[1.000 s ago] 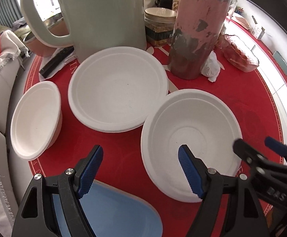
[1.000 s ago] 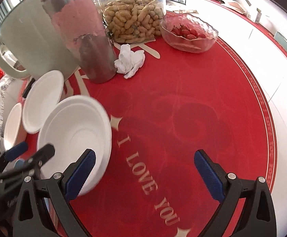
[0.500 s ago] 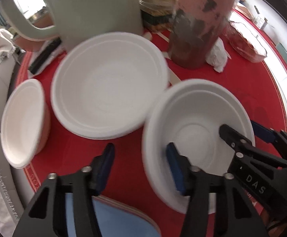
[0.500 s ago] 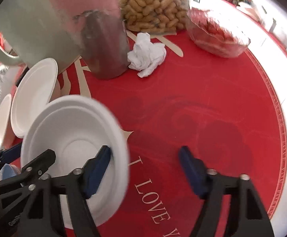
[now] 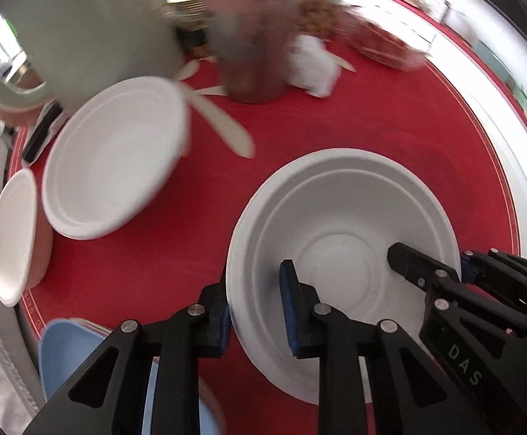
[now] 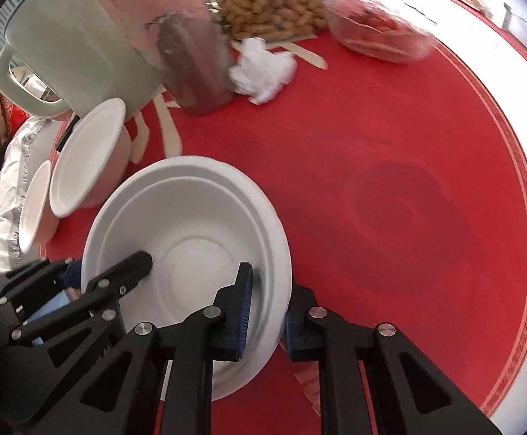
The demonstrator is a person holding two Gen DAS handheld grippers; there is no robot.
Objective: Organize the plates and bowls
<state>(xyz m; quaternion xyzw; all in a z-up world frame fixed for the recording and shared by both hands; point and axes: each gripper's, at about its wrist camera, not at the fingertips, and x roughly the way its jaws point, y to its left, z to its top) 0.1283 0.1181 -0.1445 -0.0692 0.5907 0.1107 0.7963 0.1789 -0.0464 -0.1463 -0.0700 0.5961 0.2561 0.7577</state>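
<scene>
White ribbed paper bowl [image 5: 346,224], rim pinched by L+R grippers' jaws.

Matt paper bowl [image 5: 343,224], ribbed rubber pads [image 5: 288,308]

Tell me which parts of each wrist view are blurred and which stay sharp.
Left wrist view: the green jug and tall cup at the back are smeared, while the left gripper and the near white bowl stay crisp. Right wrist view: the peanuts are softly blurred; the right gripper is sharp.

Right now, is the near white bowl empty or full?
Empty: the white bowl shows bare inside rings; only one finger each of the left gripper and right gripper reaches inside.
</scene>
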